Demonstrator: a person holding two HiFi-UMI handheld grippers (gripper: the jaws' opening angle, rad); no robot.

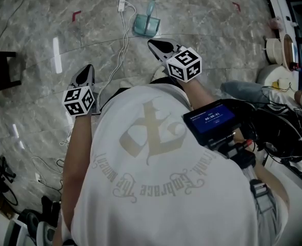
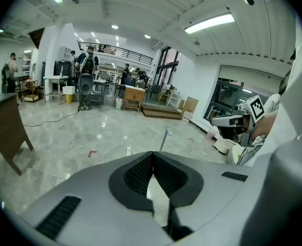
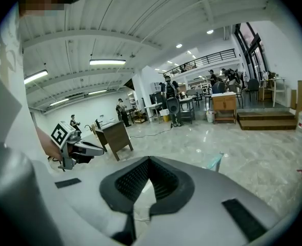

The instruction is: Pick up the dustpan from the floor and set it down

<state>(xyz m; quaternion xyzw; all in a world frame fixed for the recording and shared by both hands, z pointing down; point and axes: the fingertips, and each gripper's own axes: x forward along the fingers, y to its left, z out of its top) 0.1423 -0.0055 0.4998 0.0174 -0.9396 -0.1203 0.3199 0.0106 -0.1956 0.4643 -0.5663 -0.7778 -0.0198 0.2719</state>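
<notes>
Room I work in, contents as seen.
- Floor [image 1: 38, 96]: polished grey marble, glossy with lamp reflections. It carries red tape marks [image 1: 76, 15] and a white power strip [image 1: 122, 4] with its cable trailing.
- Ceiling [image 2: 140, 4]: white, ribbed, with strip lights [image 2: 209, 23].
- Furniture: brown wooden desk [image 3: 115, 137], low wooden platform [image 3: 266, 119], speaker on a stand [image 2: 85, 83].
- Far end: railed mezzanine [image 3: 207, 59] and tall dark-framed windows [image 3: 250, 42].

From up here I look down over the person's white T-shirt [image 1: 156, 188] at both grippers held above the marble floor [image 1: 33, 29]: the left gripper [image 1: 85, 75] at centre left, the right gripper [image 1: 158, 46] above centre. The teal dustpan [image 1: 146, 24] sits on the floor at top centre, apart from the right gripper. A white cable [image 1: 121, 50] runs between the 2 grippers.
</notes>
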